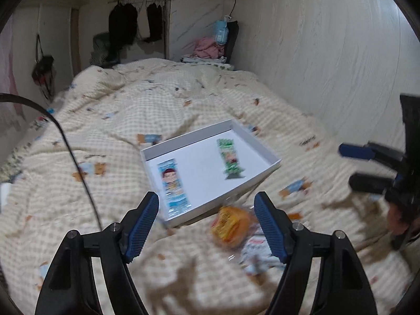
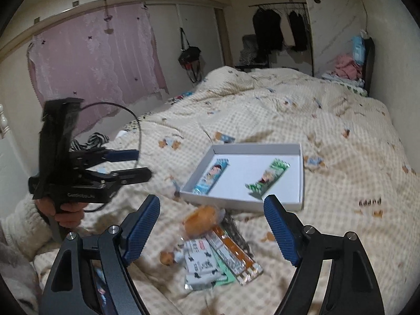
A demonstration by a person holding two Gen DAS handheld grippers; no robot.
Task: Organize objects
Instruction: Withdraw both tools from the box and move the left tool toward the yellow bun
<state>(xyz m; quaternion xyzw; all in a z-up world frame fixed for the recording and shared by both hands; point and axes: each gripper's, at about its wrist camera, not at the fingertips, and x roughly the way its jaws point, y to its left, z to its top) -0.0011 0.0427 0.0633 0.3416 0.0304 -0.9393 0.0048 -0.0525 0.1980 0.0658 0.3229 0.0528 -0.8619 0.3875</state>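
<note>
Both claws hang apart and empty over the quilted cream bedspread (image 2: 302, 110): my right claw (image 2: 212, 227) above the heap of crinkly foil snack packets (image 2: 218, 260), my left claw (image 1: 207, 221) beside it. Next, I think, comes the round orange wrapped bun (image 2: 200, 216), just short of the shallow white cardboard tray (image 2: 301, 173); it looks soft, so pinch the wrapper lightly. Blue bar (image 2: 211, 174) and green bar (image 2: 267, 178) lie inside already.

Pretty cramped bedroom, a big bed with a rumpled cream checked quilt (image 2: 275, 110) filling most of it, pale wood-grain wall (image 1: 328, 52) along one side, pink lace curtain (image 2: 97, 52) opposite, dark clothes on a black rail (image 2: 281, 29) at the far end.
</note>
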